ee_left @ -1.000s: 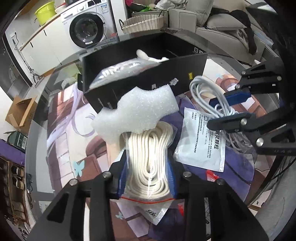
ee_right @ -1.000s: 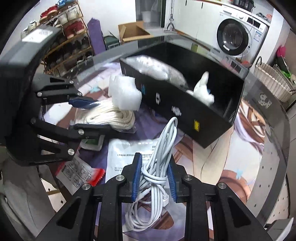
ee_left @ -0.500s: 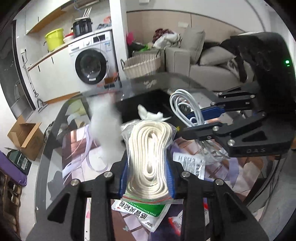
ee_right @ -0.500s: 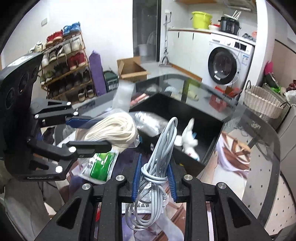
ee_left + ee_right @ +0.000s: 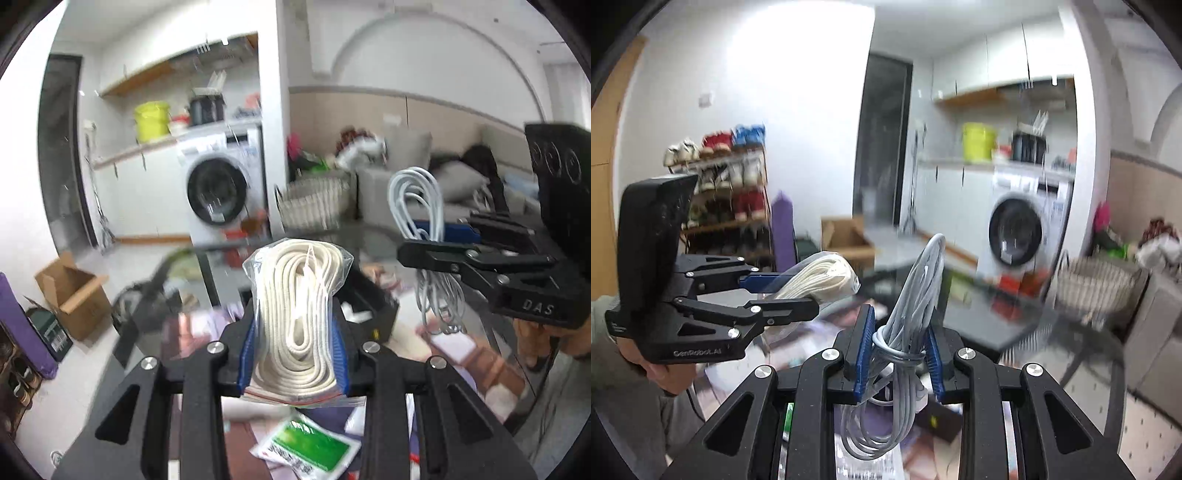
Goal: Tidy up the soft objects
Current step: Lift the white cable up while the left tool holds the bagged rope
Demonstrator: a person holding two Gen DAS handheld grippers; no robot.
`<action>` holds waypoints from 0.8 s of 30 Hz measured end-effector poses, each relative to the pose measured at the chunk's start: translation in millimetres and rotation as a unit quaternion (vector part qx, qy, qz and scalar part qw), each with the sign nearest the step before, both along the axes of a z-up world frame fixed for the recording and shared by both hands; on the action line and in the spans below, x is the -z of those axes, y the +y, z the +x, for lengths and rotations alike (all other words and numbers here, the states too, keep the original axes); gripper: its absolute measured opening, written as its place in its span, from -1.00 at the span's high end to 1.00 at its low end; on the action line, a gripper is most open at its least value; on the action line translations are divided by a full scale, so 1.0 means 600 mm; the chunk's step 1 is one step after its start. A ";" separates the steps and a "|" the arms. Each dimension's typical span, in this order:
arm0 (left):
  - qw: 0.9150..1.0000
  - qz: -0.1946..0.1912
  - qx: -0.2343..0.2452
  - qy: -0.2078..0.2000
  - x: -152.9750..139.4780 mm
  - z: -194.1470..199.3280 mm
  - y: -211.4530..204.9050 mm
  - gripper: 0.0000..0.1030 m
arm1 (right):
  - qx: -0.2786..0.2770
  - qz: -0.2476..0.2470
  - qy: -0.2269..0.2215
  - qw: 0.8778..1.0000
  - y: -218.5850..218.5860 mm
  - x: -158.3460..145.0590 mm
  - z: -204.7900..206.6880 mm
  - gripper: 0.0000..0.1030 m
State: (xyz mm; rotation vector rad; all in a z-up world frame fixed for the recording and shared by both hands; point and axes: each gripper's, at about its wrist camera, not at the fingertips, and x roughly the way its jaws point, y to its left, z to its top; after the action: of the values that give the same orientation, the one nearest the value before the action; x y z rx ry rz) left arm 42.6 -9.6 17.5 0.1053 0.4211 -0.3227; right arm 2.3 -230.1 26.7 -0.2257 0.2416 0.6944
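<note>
1. Rope first: the left gripper (image 5: 295, 354) is closed on a clear bag of coiled white rope (image 5: 297, 306), its blue pads pressed against both sides low on the bag, so the top of the coil stands free above them. Keep that squeeze steady; the plastic looks slippery and the coil could slide if the grip loosens.

2. Cable next: the right gripper (image 5: 897, 358) is closed around a bundle of white cable (image 5: 908, 325), pinched near its tied waist, with loops standing above the pads and more hanging below. Loose loops like these will likely swing and catch on an edge.

3. Both loads are held up in the air, side by side and apart, well above the table (image 5: 498, 354). The black box (image 5: 373, 306) lies below and ahead of the rope, mostly hidden behind it in the left view; in the right view only a dark corner shows under the cable.

4. Judging by the task, the step is carrying both items to that box. Tilt the cameras down before lowering, since the background is blurred and the opening is hardly visible.

5. Lower one hand at a time, so the two grippers do not meet over the box.

6. Open each gripper only once its load is inside the walls.

7. Mind the green packet (image 5: 310, 448) lying below the left gripper.
</note>
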 end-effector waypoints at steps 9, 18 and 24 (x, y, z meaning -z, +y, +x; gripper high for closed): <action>0.996 -0.033 -0.005 -0.086 -0.027 -0.032 0.031 0.36 | 0.001 0.008 -0.045 0.999 0.010 -0.013 -0.031 0.49; 0.995 -0.039 -0.010 -0.089 -0.031 -0.034 0.033 0.35 | -0.001 0.020 -0.047 0.999 -0.001 -0.014 -0.029 0.49; 0.995 -0.038 -0.016 -0.090 -0.032 -0.036 0.028 0.35 | 0.007 0.005 -0.046 0.999 0.006 -0.011 -0.029 0.49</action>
State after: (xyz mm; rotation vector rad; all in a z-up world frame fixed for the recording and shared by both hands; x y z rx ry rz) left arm 20.8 7.2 36.7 0.0531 0.2307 -0.2944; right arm -14.9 -226.4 33.5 -0.2453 0.1518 0.6688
